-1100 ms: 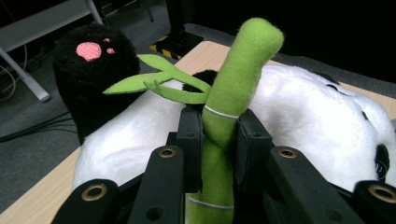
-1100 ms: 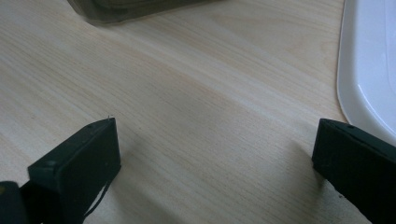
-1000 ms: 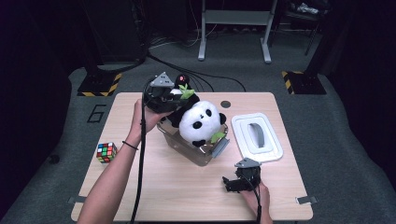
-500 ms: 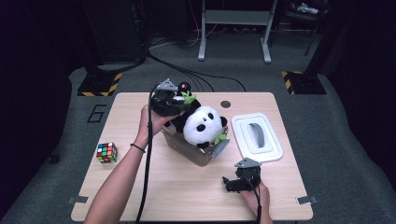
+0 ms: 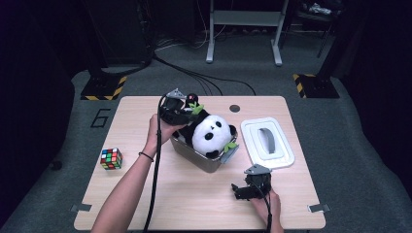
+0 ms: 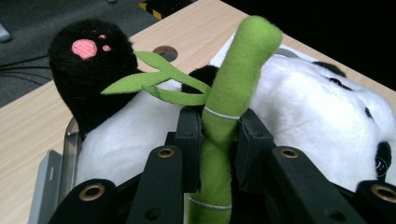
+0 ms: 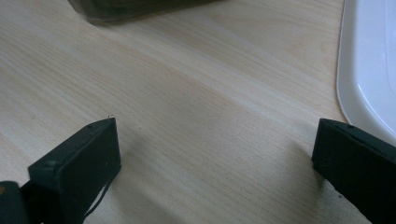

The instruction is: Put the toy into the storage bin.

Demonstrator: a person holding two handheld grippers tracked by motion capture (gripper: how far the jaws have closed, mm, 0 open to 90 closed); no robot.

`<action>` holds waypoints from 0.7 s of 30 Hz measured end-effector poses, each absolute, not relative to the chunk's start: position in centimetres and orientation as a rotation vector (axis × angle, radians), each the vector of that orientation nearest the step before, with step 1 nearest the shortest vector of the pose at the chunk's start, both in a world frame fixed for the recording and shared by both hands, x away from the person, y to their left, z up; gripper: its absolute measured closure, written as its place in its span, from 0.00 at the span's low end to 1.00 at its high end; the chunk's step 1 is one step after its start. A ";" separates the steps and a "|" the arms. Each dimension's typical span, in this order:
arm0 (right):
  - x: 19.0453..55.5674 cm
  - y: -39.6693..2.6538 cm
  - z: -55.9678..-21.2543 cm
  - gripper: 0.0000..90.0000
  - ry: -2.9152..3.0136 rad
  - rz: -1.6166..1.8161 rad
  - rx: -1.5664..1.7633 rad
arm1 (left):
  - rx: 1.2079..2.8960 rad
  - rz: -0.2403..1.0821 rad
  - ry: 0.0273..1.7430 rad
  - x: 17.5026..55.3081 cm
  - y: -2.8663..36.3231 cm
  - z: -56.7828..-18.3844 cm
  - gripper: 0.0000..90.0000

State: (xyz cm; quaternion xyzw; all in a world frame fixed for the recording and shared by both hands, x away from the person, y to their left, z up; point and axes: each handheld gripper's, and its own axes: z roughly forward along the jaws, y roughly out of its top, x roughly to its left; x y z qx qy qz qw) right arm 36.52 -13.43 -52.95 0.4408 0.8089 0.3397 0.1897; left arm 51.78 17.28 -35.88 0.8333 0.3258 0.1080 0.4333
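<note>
A plush panda (image 5: 212, 134) lies in a metal bin (image 5: 194, 154) at the middle of the table. My left gripper (image 5: 180, 112) is at the bin's far left corner, shut on the panda's green bamboo stalk (image 6: 224, 119), which stands up between its jaws. The panda's black paw with pink pads (image 6: 88, 60) sticks up beside it. My right gripper (image 5: 240, 190) rests low near the table's front edge, jaws wide apart over bare wood (image 7: 205, 116), holding nothing.
A white lid (image 5: 268, 141) lies right of the bin, its rim (image 7: 369, 70) close to the right gripper. A colour cube (image 5: 111, 158) sits at the table's left edge. A round hole (image 5: 235, 108) marks the far side of the table.
The left gripper has come down with the bamboo stalk, and the panda has sunk lower into the bin. The right gripper has stayed put.
</note>
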 end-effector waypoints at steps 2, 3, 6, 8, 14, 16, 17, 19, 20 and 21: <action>36.5 -13.4 -53.0 0.00 2.274 0.955 1.239 | 2.085 0.264 0.821 51.8 17.5 -36.2 0.81; 36.5 -13.4 -53.0 0.00 2.273 0.955 1.239 | 2.081 0.253 0.829 51.9 17.6 -36.4 0.81; 36.5 -13.4 -53.0 0.00 2.269 0.958 1.249 | 2.070 0.226 0.839 51.8 17.9 -36.9 0.79; 36.5 -13.4 -53.0 0.00 2.270 0.956 1.244 | 2.058 0.198 0.839 51.7 18.1 -36.9 0.74; 36.4 -13.3 -52.9 0.00 2.265 0.957 1.257 | 2.005 0.210 0.870 51.1 17.6 -35.7 0.32; 36.5 -13.4 -52.9 0.00 2.272 0.954 1.247 | 1.994 0.225 0.871 51.4 17.2 -35.2 0.21; 36.5 -13.3 -53.0 0.00 2.267 0.956 1.255 | 1.987 0.223 0.876 51.5 16.8 -35.0 0.18; 36.5 -13.3 -52.9 0.00 2.267 0.955 1.254 | 2.009 0.228 0.890 51.9 15.8 -35.0 0.17; 36.5 -13.3 -52.9 0.00 2.268 0.956 1.254 | 2.034 0.218 0.897 52.2 15.1 -35.4 0.16; 36.4 -13.3 -52.9 0.00 2.263 0.957 1.261 | 2.059 0.217 0.910 52.4 14.6 -35.8 0.16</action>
